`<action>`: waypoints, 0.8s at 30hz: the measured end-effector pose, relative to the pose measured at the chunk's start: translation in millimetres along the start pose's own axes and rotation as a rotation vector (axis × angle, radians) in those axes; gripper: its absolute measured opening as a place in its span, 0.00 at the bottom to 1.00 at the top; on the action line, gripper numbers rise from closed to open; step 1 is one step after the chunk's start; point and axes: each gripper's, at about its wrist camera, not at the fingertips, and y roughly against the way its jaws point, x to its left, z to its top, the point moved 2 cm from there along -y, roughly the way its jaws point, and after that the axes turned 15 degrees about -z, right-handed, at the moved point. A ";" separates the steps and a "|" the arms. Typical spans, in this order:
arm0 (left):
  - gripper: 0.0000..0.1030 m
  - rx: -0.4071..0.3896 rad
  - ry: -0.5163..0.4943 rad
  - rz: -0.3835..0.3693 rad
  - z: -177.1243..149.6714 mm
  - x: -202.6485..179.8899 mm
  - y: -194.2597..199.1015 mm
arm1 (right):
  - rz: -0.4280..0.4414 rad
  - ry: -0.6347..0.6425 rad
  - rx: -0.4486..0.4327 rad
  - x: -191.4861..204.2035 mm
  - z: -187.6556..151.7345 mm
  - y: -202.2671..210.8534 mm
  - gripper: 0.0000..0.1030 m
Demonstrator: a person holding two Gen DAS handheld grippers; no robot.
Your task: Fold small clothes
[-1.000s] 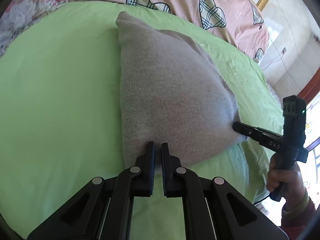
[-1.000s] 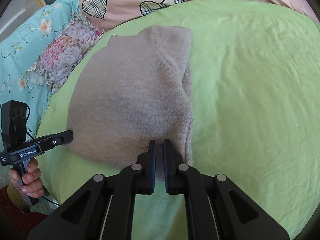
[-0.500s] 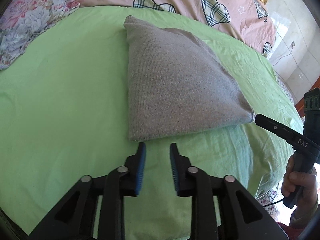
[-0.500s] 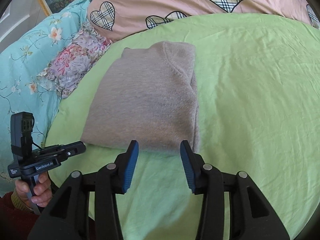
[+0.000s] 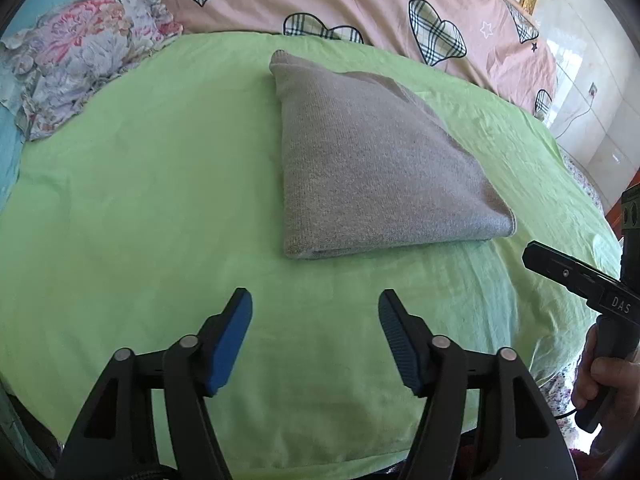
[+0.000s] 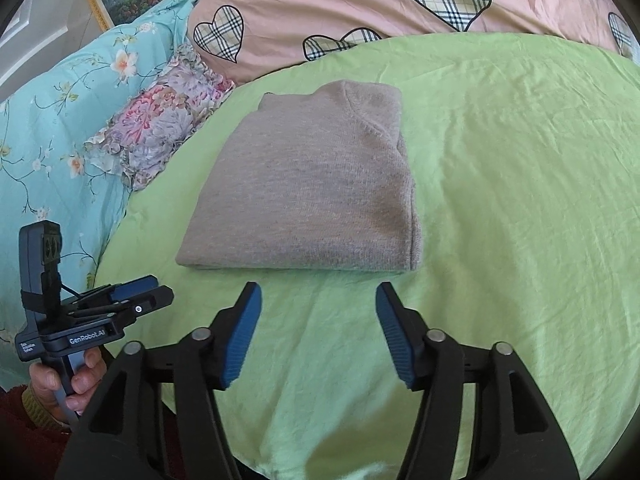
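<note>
A: Both grippers have pulled back from the folded grey knitted sweater [image 5: 372, 168]. A second ago the jaws of each were clenched on its near edge; half a second ago they were just parted, and now they are spread wide and released.

B: So nothing is held?

A: Nothing. The left gripper [image 5: 315, 320] hovers over bare cloth of the light green bed sheet [image 5: 140, 200], short of the sweater's near fold. The right gripper [image 6: 318, 312] does the same near the sweater's front edge, apart from it.

B: And the sweater itself?

A: It lies flat on the green sheet as a folded rectangle, about mid-bed, with its collar end toward the pink quilt with plaid hearts [image 6: 360, 4]. It sits lower and flatter than a second ago, when its near edge was lifted.

B: What is beside it?

A: A floral ruffled pillow [image 6: 160, 120] lies to its left, just off the sheet's edge, on the turquoise flowered bedcover [image 6: 60, 120]. In the right wrist view the left gripper appears at lower left, gripped by the person's left hand [image 6: 68, 380].
</note>
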 end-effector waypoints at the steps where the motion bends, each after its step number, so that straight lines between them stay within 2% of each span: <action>1: 0.72 -0.004 -0.002 0.009 -0.8 -0.7 2.4 | -0.004 0.001 -0.001 1.0 -1.1 1.4 0.69; 2: 0.79 -0.003 -0.004 0.019 -0.7 -1.1 3.6 | -0.007 0.003 -0.001 1.8 -1.6 2.1 0.71; 3: 0.81 -0.002 -0.005 0.037 0.7 -0.8 4.9 | -0.011 0.007 -0.001 2.6 -1.9 3.1 0.74; 8: 0.83 0.033 0.021 0.099 11.8 3.7 6.3 | -0.028 0.026 0.010 4.0 0.7 8.7 0.82; 13: 0.84 0.008 -0.042 0.207 29.3 -4.0 11.4 | -0.036 0.034 0.004 5.1 11.9 15.1 0.88; 19: 0.87 0.011 -0.055 0.218 41.4 -9.7 8.2 | -0.035 0.046 -0.008 10.5 24.1 14.0 0.91; 24: 0.91 0.039 -0.070 0.259 38.8 -14.0 1.5 | -0.033 0.045 0.012 12.3 21.2 5.9 0.92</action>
